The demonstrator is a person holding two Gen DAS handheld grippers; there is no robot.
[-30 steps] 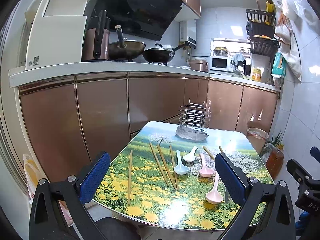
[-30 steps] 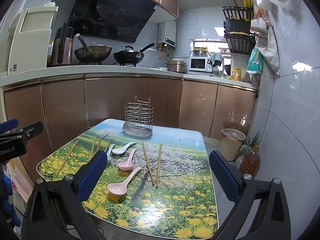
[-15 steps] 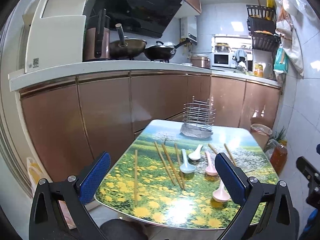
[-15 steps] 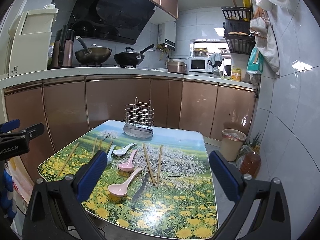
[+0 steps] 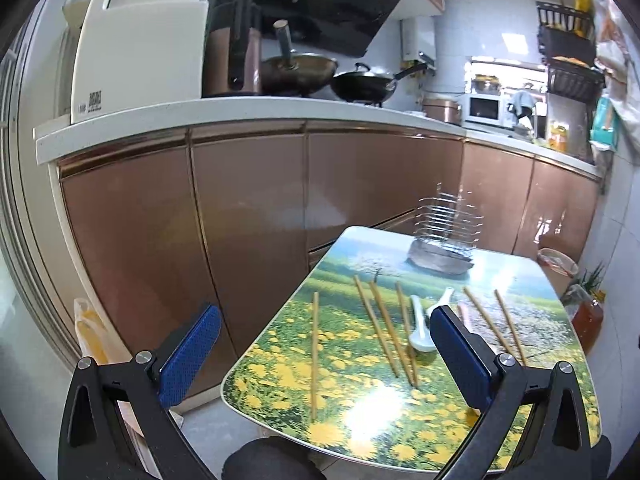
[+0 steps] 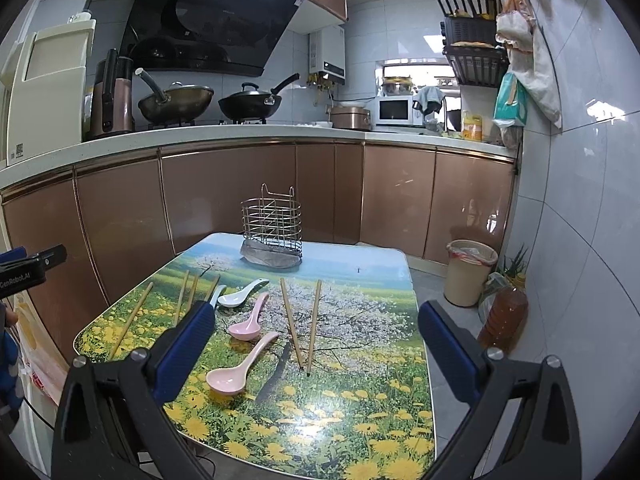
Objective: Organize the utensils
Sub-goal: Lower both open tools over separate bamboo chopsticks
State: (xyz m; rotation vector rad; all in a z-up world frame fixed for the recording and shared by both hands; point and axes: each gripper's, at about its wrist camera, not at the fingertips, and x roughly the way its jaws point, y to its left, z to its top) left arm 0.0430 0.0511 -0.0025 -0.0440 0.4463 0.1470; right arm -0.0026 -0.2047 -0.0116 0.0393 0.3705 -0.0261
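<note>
- The two chopsticks (image 6: 303,326) lie on the table (image 6: 360,400) right of the spoons, long axes running away from the viewer toward the wire holder (image 6: 272,226) at the far edge.
- The right tool (image 6: 316,344), spread and empty, hovers almost in line with them, so it seems nearer.
- The left tool (image 5: 324,356), also spread and empty, faces the single chopstick (image 5: 315,354).

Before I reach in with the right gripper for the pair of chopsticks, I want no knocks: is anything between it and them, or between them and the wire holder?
Nothing visible blocks either path. The right gripper hangs open over the table, the chopsticks lie ahead of it, and bare tabletop runs to the wire holder. The pink spoons lie just left.
</note>
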